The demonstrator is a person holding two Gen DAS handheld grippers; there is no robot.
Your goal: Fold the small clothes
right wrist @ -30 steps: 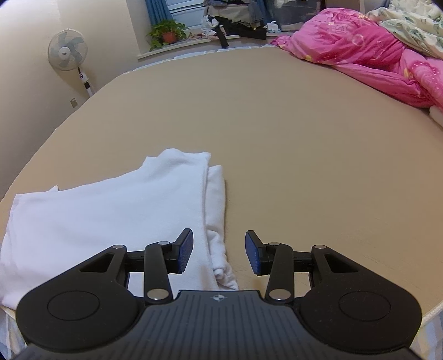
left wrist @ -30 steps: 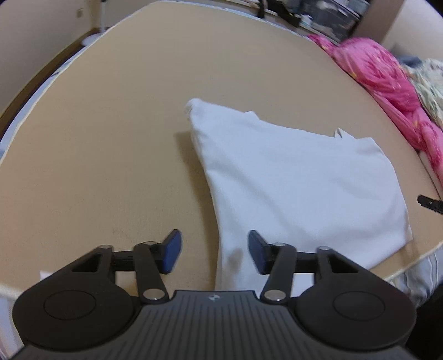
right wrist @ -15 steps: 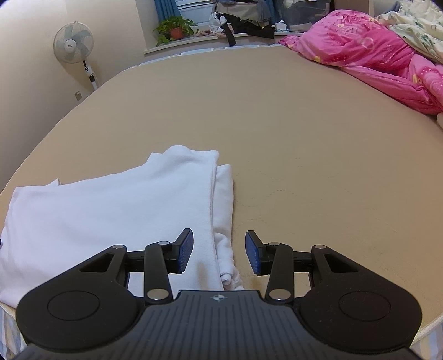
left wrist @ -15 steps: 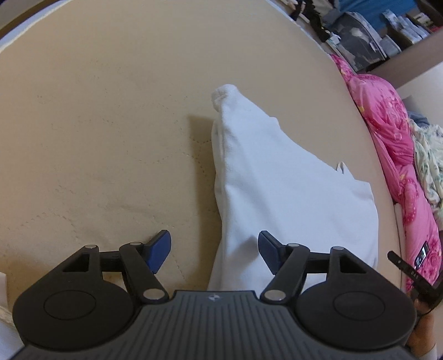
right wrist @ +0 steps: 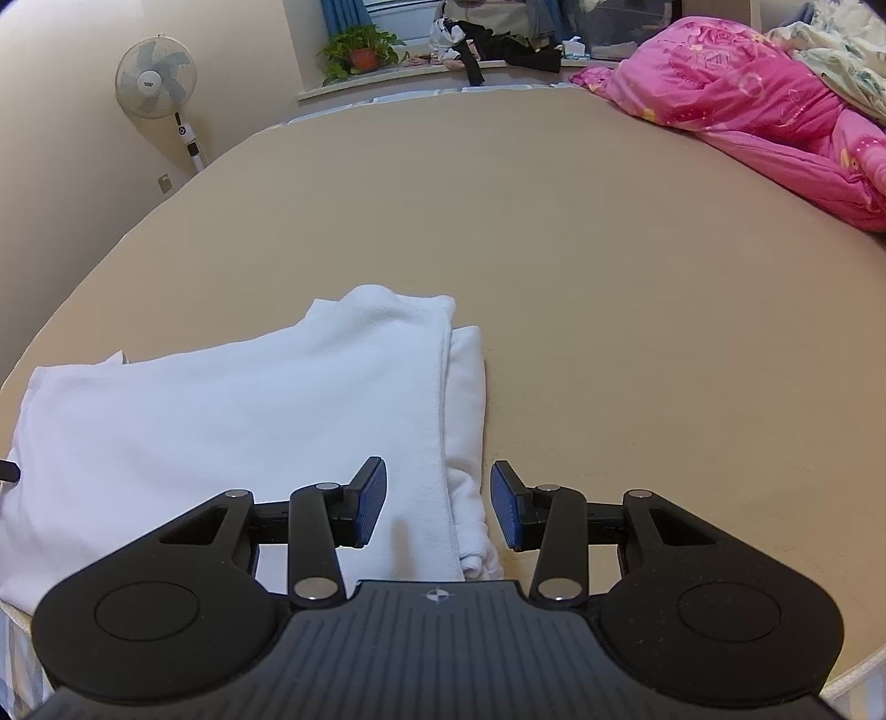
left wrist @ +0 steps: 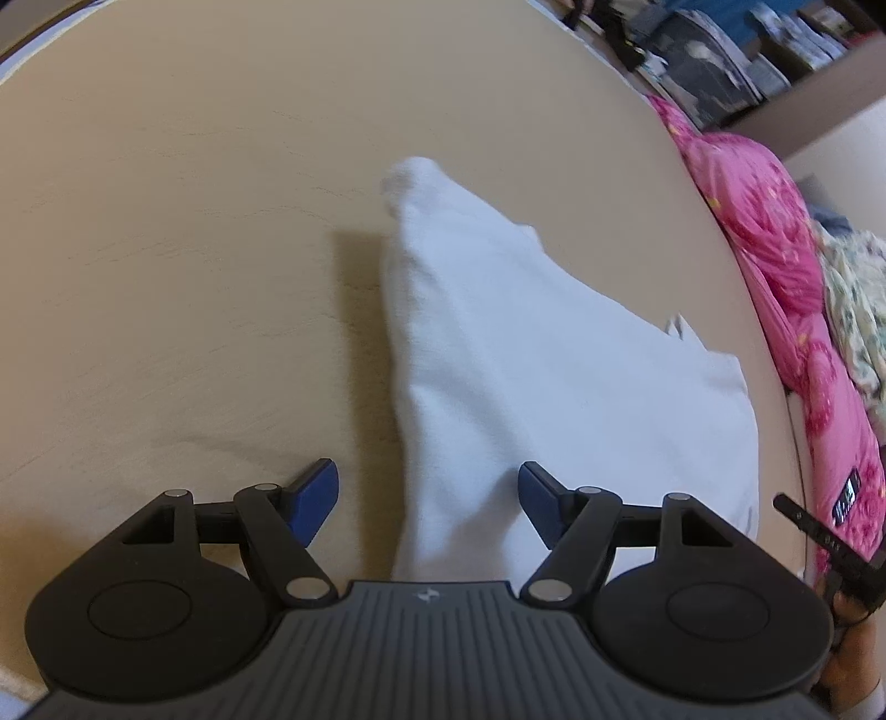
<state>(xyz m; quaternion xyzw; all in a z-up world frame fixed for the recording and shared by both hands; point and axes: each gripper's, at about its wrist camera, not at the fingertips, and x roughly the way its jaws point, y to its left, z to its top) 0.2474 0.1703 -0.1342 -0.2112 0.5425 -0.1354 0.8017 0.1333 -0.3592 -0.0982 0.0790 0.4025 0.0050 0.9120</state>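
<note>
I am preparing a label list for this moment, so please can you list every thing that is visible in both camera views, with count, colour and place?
folded garment: 1, white, on the near edge of the bed, under both tools
bed surface: 1, tan, fills most of both views
quilt: 1, pink with flower print, far right on the bed
floral bedding: 1, pale with pattern, beyond the quilt at the far right
standing fan: 1, white, by the wall at far left
potted plant: 1, green in an orange pot, on the window sill
dark clothes: a pile, count unclear, on the sill
left tool: 1, black with blue pads, open, over the garment's left edge
right tool: 1, black with blue pads, open, over the garment's right edge
</note>
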